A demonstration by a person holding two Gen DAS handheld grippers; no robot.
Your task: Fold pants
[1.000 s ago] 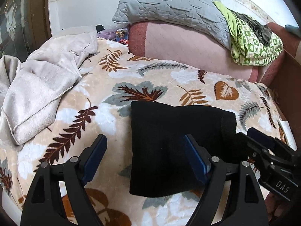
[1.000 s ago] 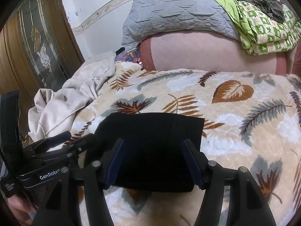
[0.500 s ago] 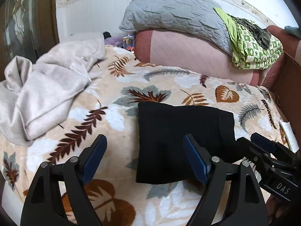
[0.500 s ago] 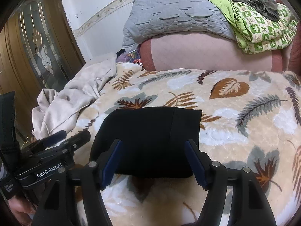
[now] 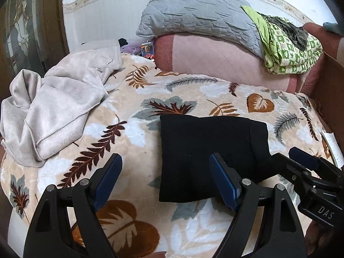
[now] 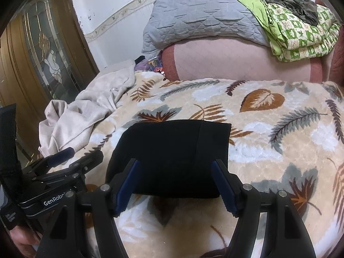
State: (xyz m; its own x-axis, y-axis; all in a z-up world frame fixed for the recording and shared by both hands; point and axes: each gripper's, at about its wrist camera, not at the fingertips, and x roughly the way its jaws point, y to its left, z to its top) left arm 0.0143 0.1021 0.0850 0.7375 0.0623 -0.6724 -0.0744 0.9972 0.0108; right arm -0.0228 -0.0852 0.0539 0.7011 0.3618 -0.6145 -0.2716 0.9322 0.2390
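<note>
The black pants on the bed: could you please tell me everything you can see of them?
The black pants lie folded into a flat, compact rectangle of soft, matte fabric on the leaf-patterned blanket. A seam or band crosses near their right edge. Neither gripper presses on them; nothing else touches them.

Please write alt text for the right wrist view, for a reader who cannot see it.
Folded black pants lie flat on a leaf-patterned blanket, just beyond the open right gripper, which holds nothing. The left gripper is at the left, near a crumpled beige garment.
</note>
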